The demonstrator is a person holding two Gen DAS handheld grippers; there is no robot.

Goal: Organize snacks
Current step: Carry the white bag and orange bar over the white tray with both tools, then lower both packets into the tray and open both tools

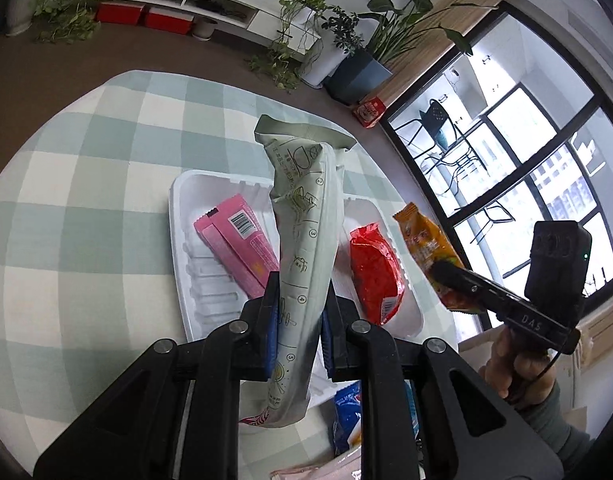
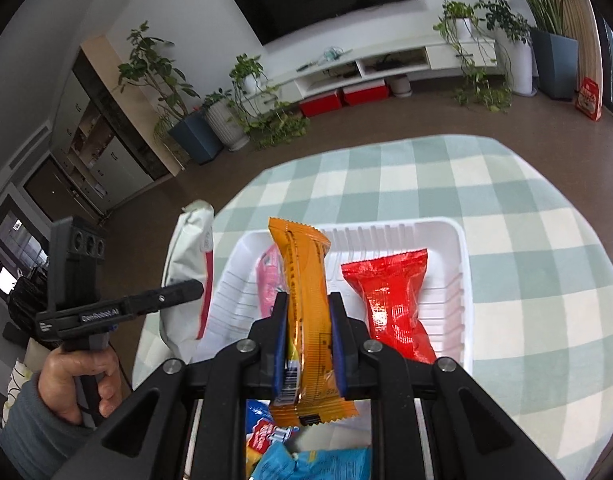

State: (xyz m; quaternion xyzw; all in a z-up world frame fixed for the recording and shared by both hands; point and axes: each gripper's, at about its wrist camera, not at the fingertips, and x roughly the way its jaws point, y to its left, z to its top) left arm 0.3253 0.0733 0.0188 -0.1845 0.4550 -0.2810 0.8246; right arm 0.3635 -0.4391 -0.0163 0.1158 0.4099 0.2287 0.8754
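Observation:
My left gripper (image 1: 299, 300) is shut on a long pale green and white snack packet (image 1: 306, 236) and holds it above a white foam tray (image 1: 182, 208). A pink packet (image 1: 236, 244) and a red packet (image 1: 374, 272) lie in the tray. My right gripper (image 2: 307, 312) is shut on an orange snack packet (image 2: 306, 300) above the same tray (image 2: 462, 280), with the red packet (image 2: 394, 300) to its right and the pink packet (image 2: 268, 280) to its left. The left gripper's pale packet (image 2: 190, 276) hangs at the tray's left. The orange packet (image 1: 426, 248) shows right of the tray.
The tray sits on a round table with a green and white checked cloth (image 1: 86, 200). Blue snack bags (image 2: 314, 460) lie near the table's front edge, under the grippers. Potted plants (image 2: 194, 120), a TV stand and a window (image 1: 526, 152) surround the table.

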